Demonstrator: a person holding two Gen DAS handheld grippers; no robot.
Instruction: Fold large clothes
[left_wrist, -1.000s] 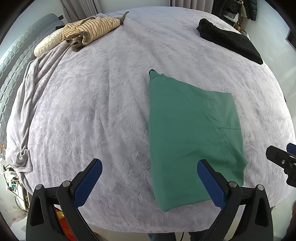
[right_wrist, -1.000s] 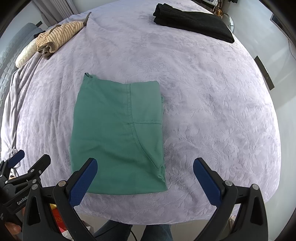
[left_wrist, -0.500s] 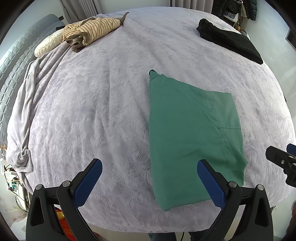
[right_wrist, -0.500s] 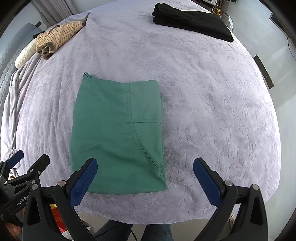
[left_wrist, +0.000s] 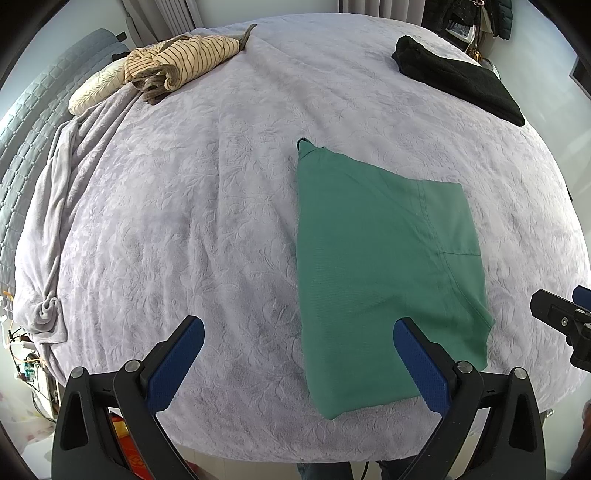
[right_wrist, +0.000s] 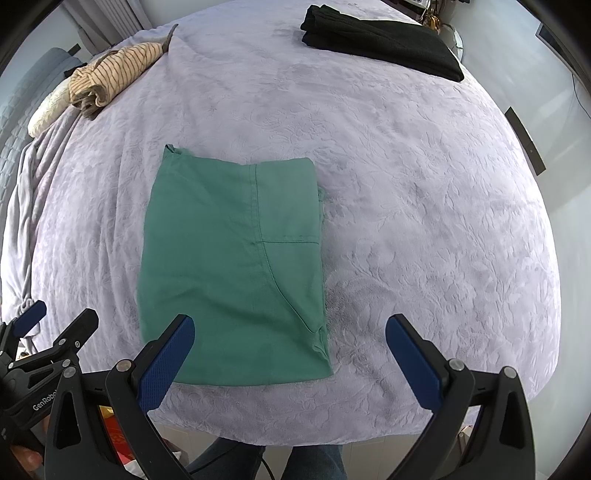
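A green garment (left_wrist: 384, 266) (right_wrist: 232, 266) lies folded into a flat rectangle near the front edge of the bed, with a seam and a pocket line showing on its right part. My left gripper (left_wrist: 299, 354) hovers open above the bed, its right finger over the garment's near edge. My right gripper (right_wrist: 291, 350) is open too, its left finger over the garment's near left corner. Neither holds anything. Each gripper shows at the edge of the other's view.
The bed carries a pale lilac embossed blanket (left_wrist: 207, 206) (right_wrist: 424, 206). A striped beige garment (left_wrist: 184, 66) (right_wrist: 114, 77) lies bundled at the far left by a cream pillow (left_wrist: 96, 92). Folded black clothing (left_wrist: 458, 77) (right_wrist: 380, 44) lies at the far right. A person's legs (right_wrist: 266, 461) stand below the bed edge.
Almost nothing has moved. The right wrist view has drifted slightly, so the green garment sits a touch further left in it. Both grippers stay open.
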